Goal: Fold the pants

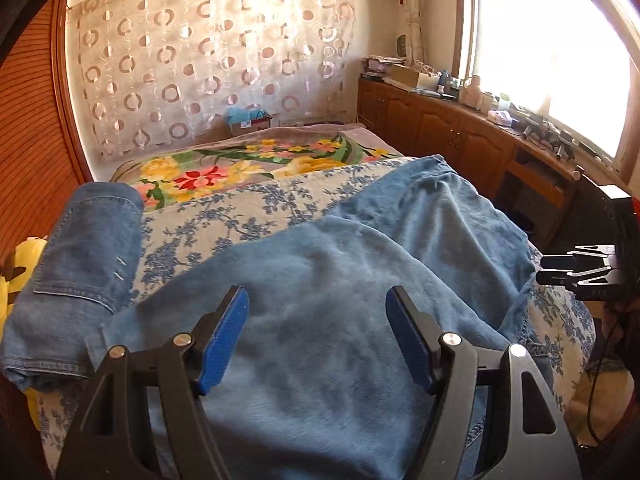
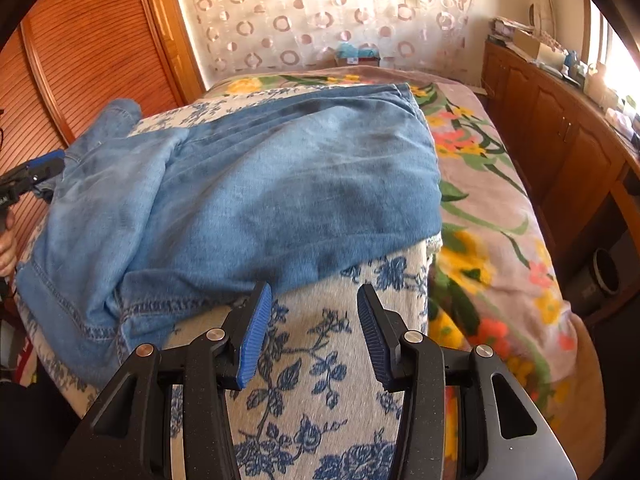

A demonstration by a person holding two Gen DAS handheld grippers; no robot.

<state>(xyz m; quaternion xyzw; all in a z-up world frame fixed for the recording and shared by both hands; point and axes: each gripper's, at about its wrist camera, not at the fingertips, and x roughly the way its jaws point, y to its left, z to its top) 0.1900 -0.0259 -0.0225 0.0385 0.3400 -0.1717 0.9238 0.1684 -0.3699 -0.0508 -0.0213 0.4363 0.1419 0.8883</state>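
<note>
The pants [image 1: 320, 280] lie spread and rumpled across a blue-flowered sheet [image 1: 224, 216] on the bed [image 2: 500, 216], their light-blue denim inside-out in places. In the right wrist view the pants [image 2: 248, 192] cover the far and left part of the sheet [image 2: 320, 380], with a stitched hem nearest the camera at lower left.

The left tool [image 1: 316, 336] hangs just above the pants, its blue-padded fingers [image 1: 224, 340] spread wide and holding nothing. The right tool [image 2: 312, 336] hovers over bare sheet just beside the pants' near edge, its fingers [image 2: 254, 336] also apart and empty. Each tool shows at the edge of the other's view: the right one [image 1: 576, 268] beyond the bed's right side, the left one [image 2: 36, 172] at the pants' far left end.

A second pair of jeans [image 1: 80, 264] lies folded on the left of the bed. A bright floral blanket [image 1: 240, 168] covers the bed beyond the sheet, and a wooden cabinet [image 1: 460, 128] runs along the window wall.
</note>
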